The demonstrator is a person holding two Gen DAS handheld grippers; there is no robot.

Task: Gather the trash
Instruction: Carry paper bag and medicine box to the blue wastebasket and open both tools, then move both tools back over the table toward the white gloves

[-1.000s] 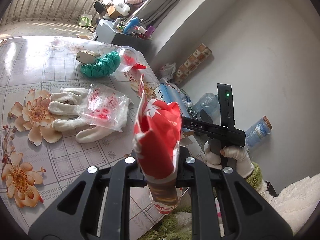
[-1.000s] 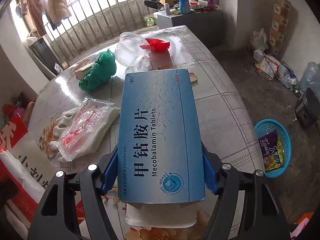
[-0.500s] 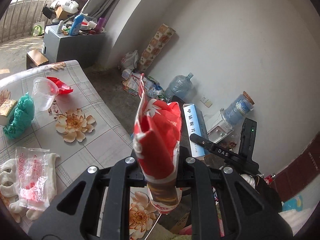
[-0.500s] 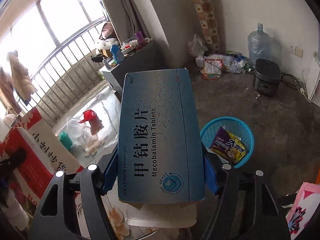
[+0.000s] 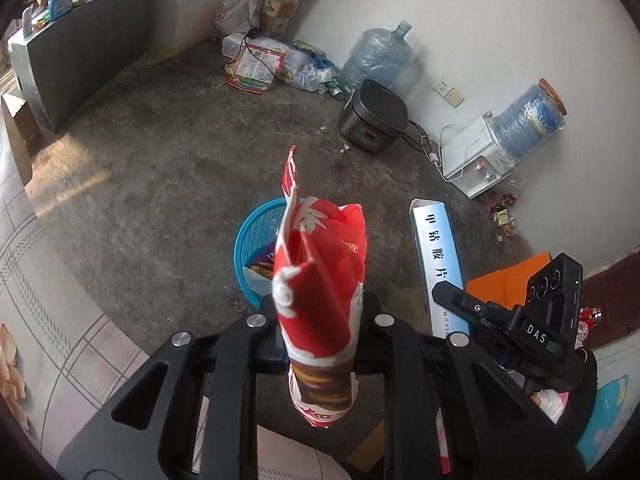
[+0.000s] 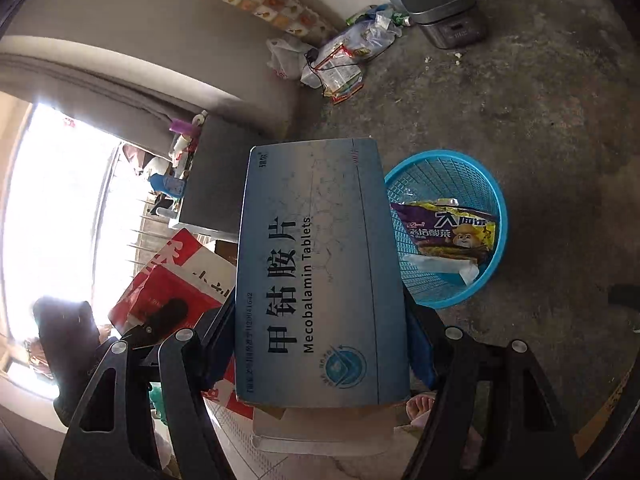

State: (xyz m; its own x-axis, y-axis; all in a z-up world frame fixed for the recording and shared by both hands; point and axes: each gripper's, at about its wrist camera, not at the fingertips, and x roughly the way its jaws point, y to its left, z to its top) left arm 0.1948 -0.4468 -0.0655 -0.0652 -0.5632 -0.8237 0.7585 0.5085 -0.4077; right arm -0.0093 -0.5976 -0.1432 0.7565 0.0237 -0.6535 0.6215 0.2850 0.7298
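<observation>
Two grippers loaded: left gripper easing open around red wrapper; right gripper clamps tablet box, above blue basket.

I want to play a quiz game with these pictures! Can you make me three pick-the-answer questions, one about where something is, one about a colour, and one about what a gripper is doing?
1. Where is the basket?
A. On the table
B. On the floor
C. On a shelf

2. What colour is the basket?
A. Blue
B. Green
C. Yellow

3. What is in the right gripper?
A. Nothing
B. A water bottle
C. A pill box

Answers:
1. B: it stands on the bare concrete floor, seen from above in both views.
2. A: its mesh wall and rim are bright blue.
3. C: the blue box marked Mecobalamin Tablets sits clamped between its two fingers.
</observation>
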